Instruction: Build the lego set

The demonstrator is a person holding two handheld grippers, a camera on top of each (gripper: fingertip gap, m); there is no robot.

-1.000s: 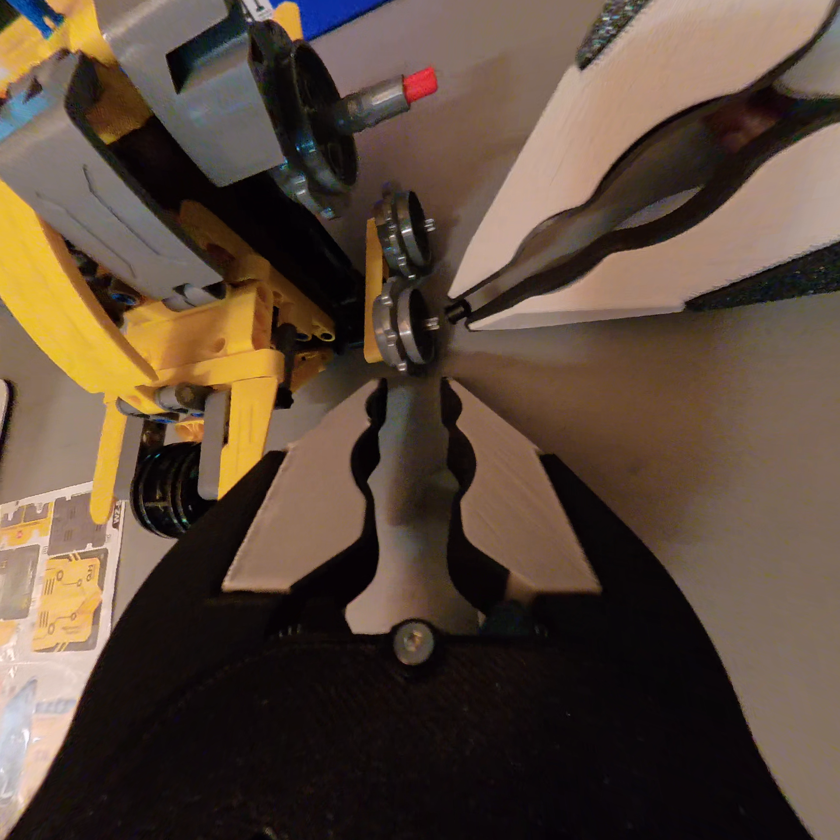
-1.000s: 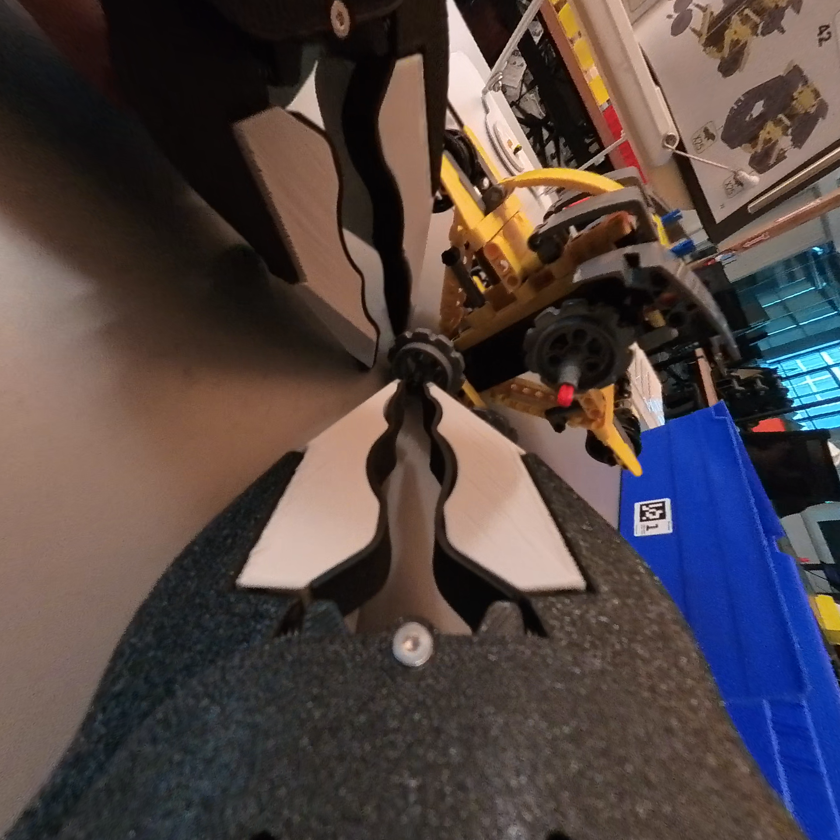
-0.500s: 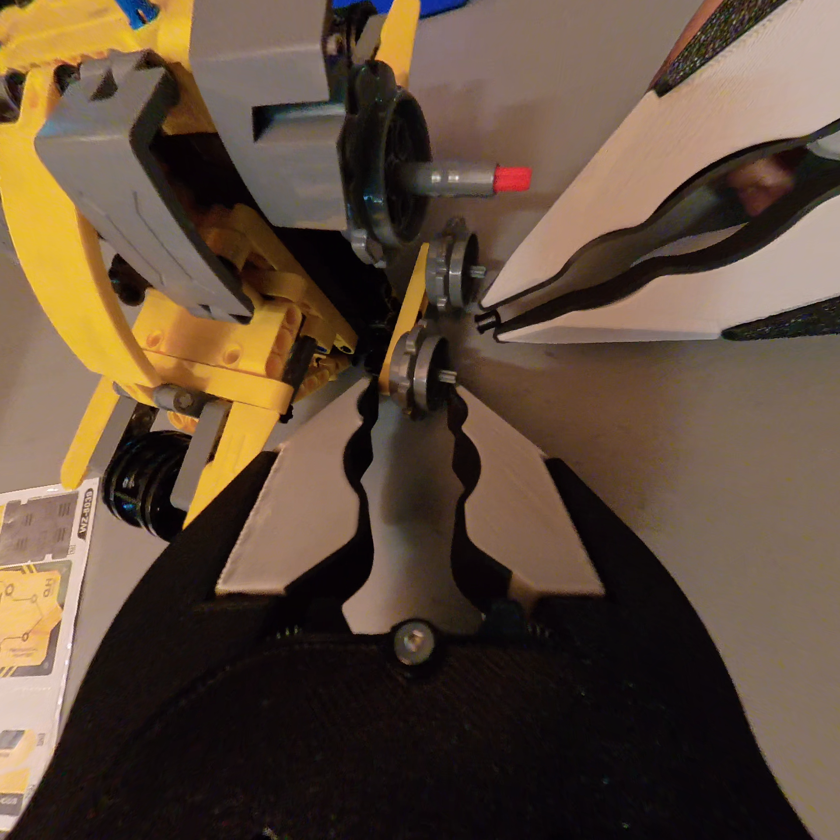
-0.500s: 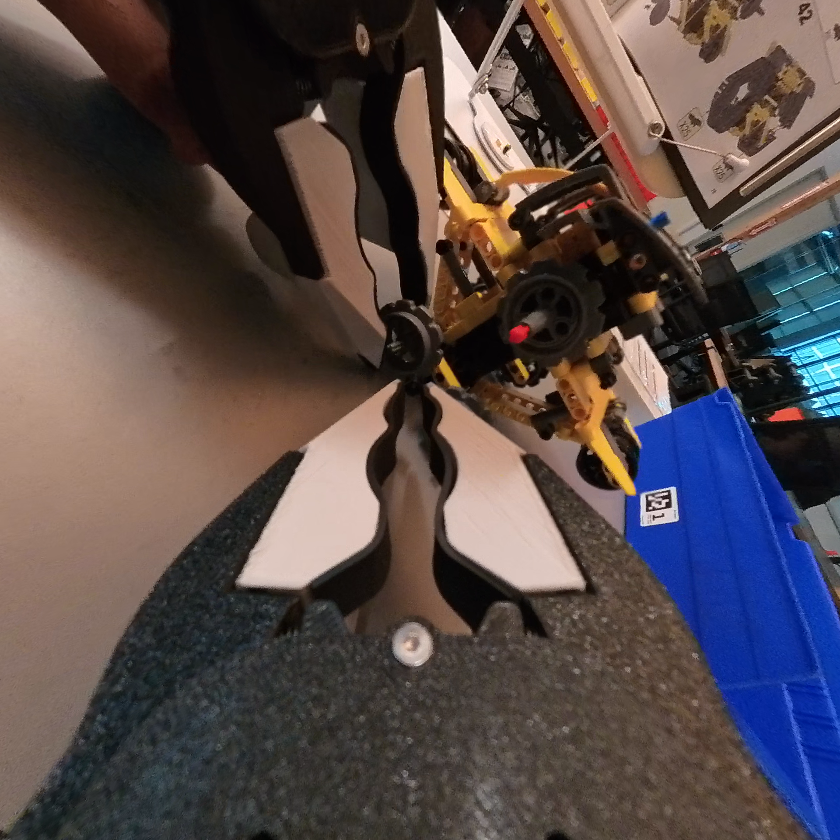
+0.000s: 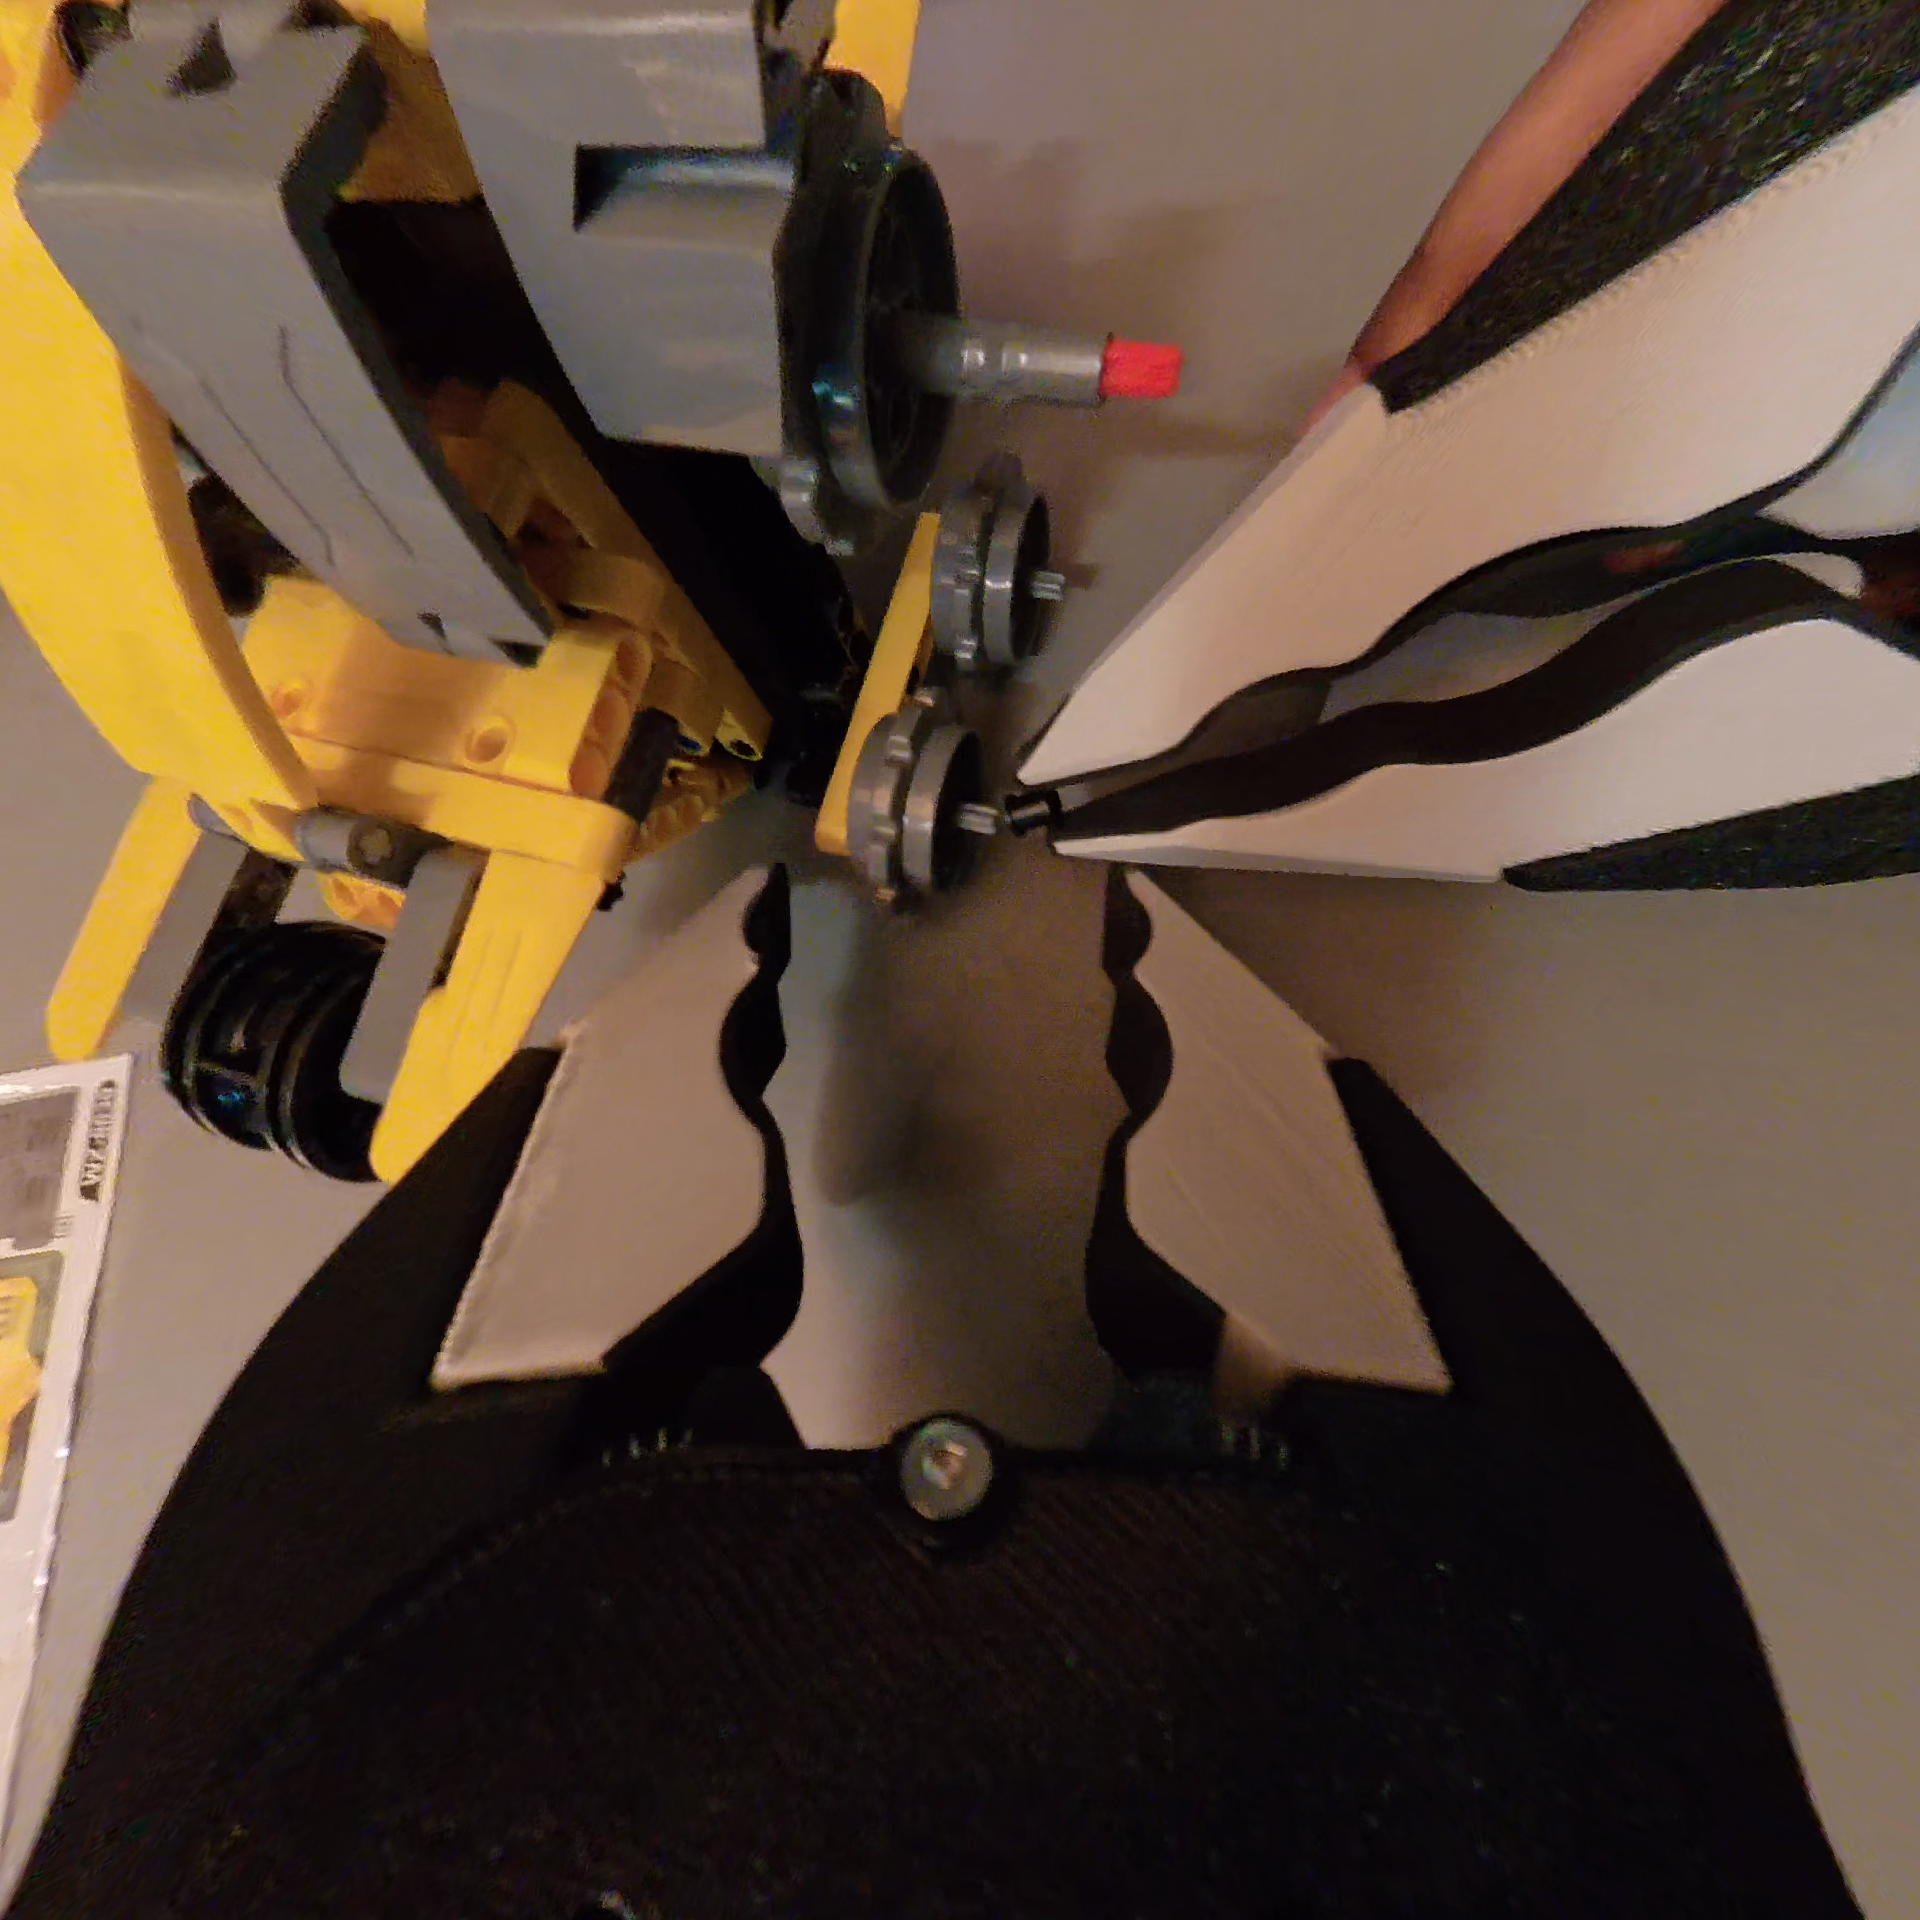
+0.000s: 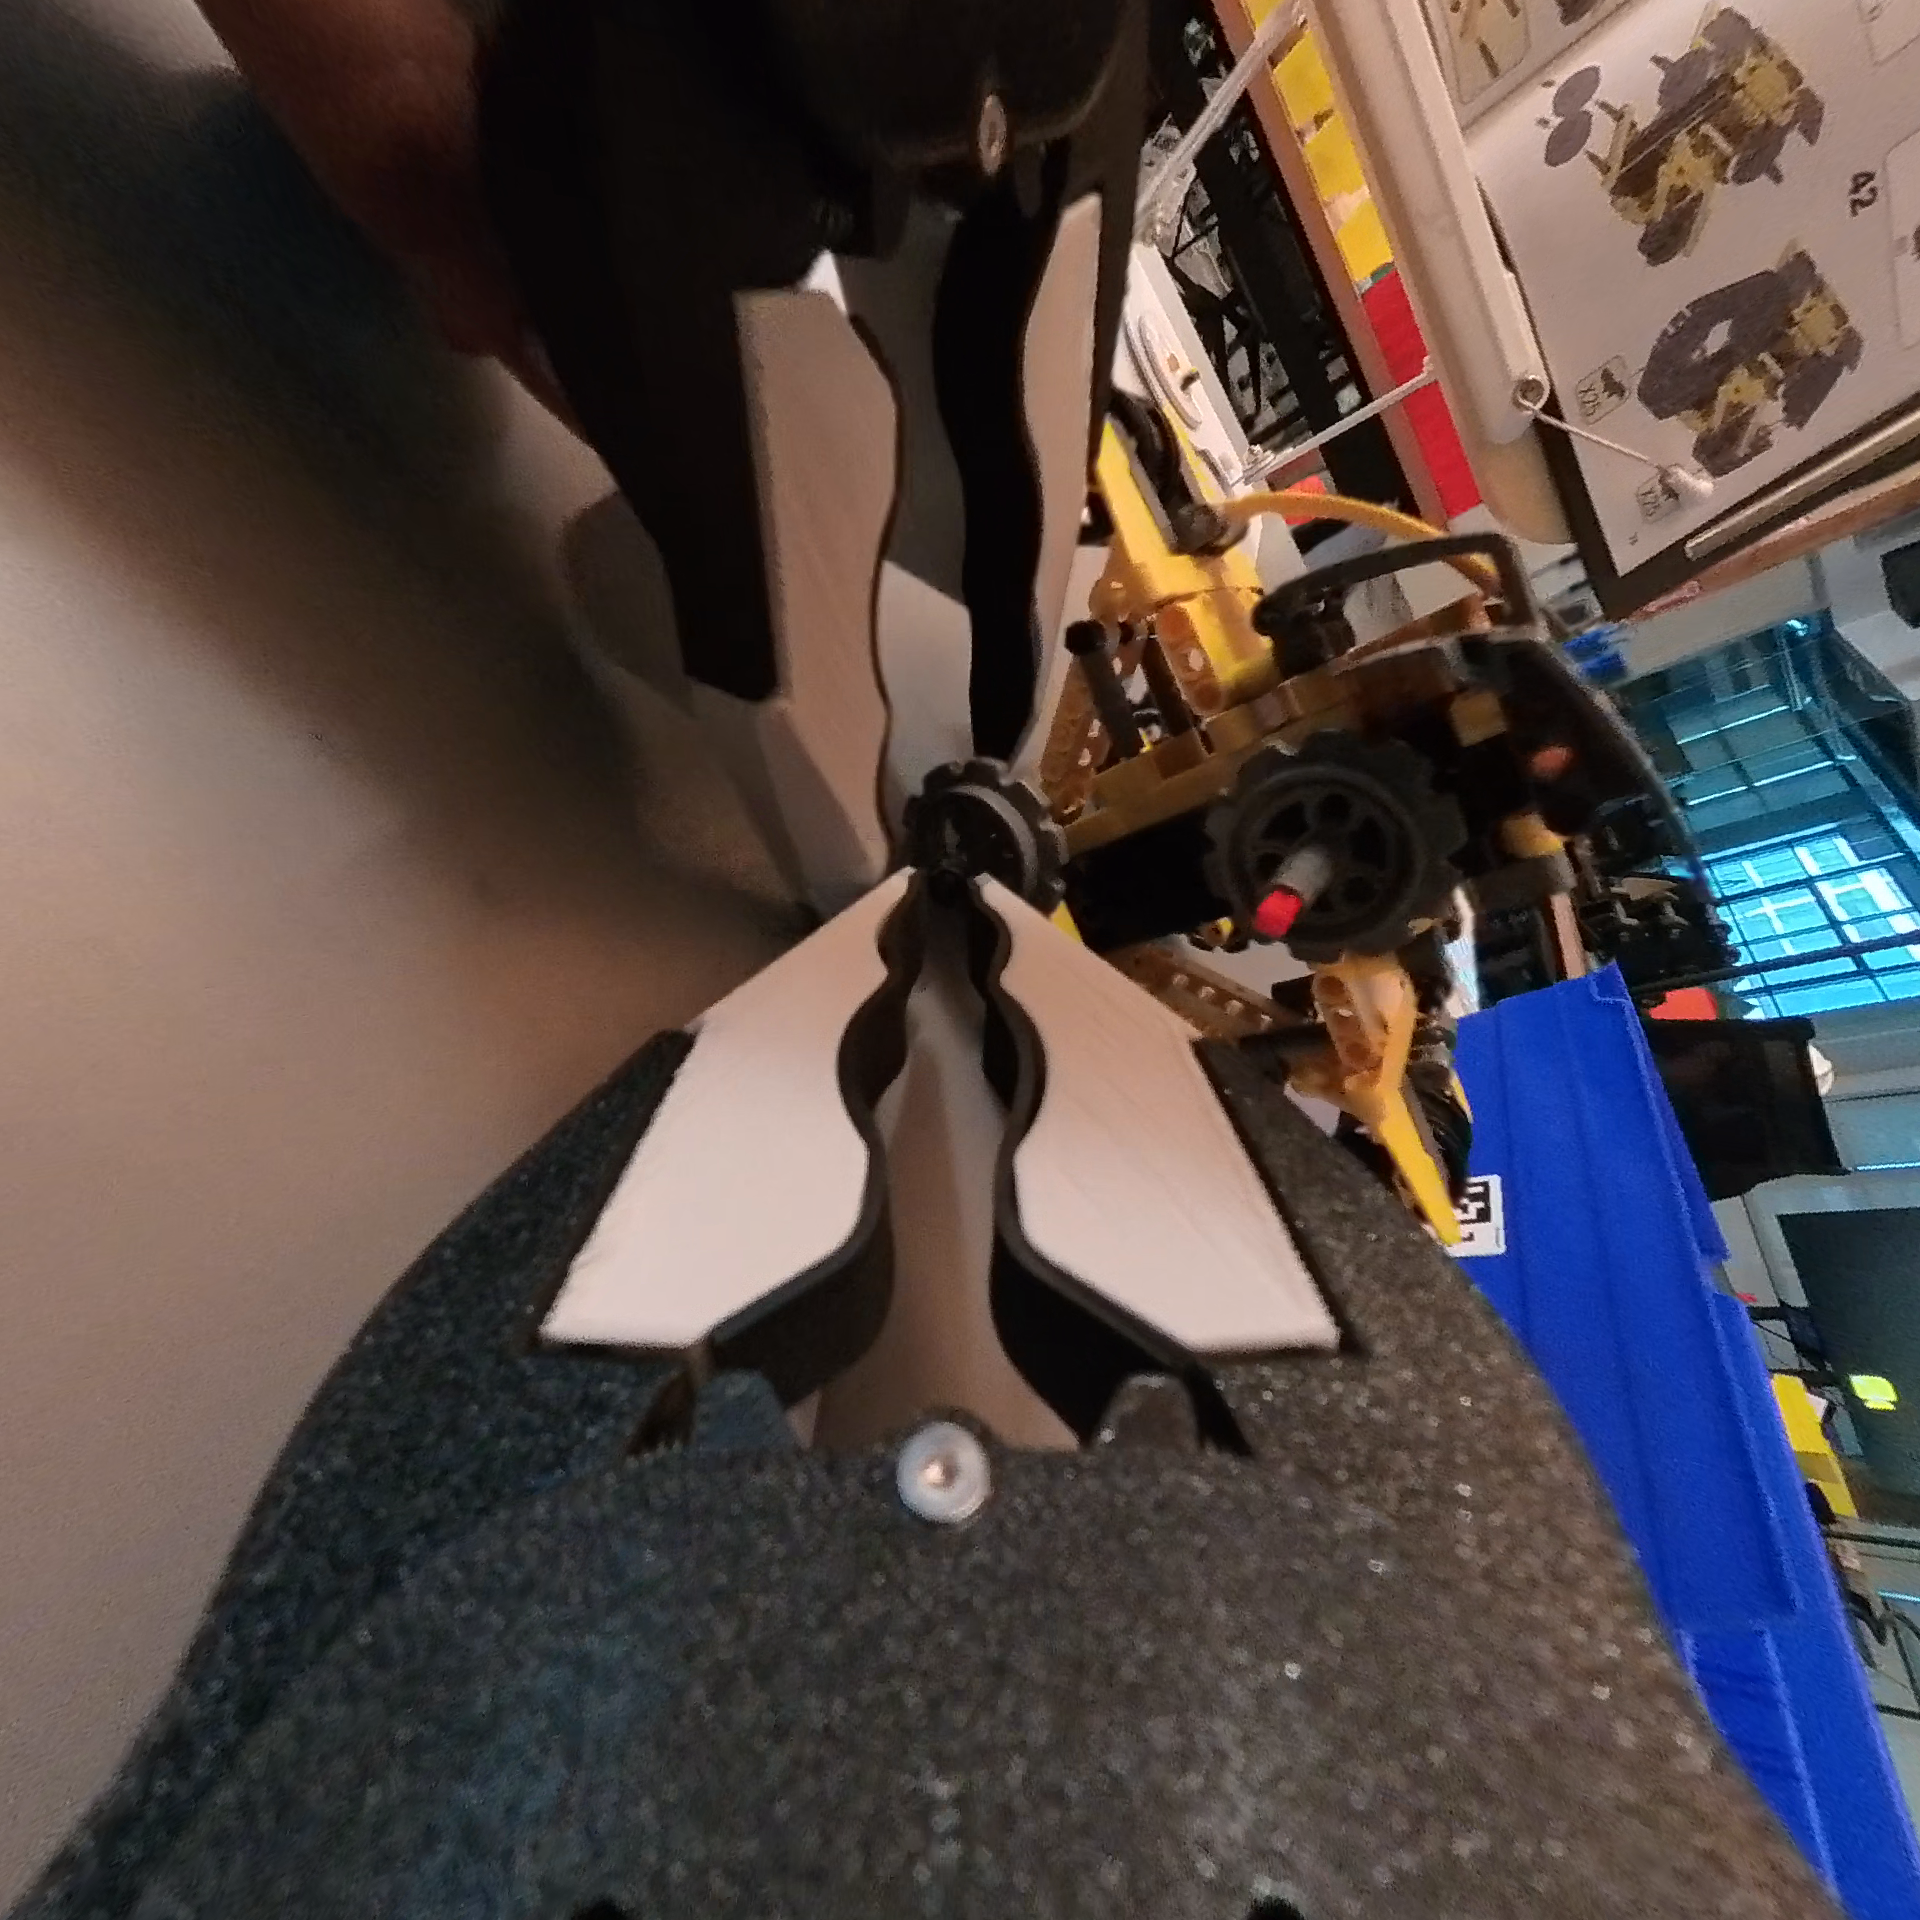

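Observation:
A yellow and grey brick-built vehicle (image 5: 436,436) lies on the grey table. Two small grey wheel hubs sit on its yellow beam (image 5: 883,675). My left gripper (image 5: 945,888) is open, its fingertips spread wide to either side of the lower hub (image 5: 914,800), not pinching it. My right gripper (image 5: 1039,816) reaches in from the right, shut on a small black pin (image 5: 1029,812) whose tip meets that hub's axle. In the right wrist view my right gripper (image 6: 940,888) points at the same hub (image 6: 977,821), and the left gripper (image 6: 951,805) comes down from above.
A larger black wheel (image 5: 883,343) with a grey, red-tipped axle (image 5: 1039,364) sticks out just above the hubs. A printed sheet (image 5: 42,1247) lies at the left. A blue bin (image 6: 1662,1351) stands beyond the vehicle, with a picture board (image 6: 1714,208) on the wall behind. Only a small space, under 4 cm, lies between the two pairs of fingers.
My left gripper's jaws have spread wider around the lower hub. My right gripper's pin tip has moved from between the two hubs down to the lower hub's axle. The vehicle has shifted slightly.

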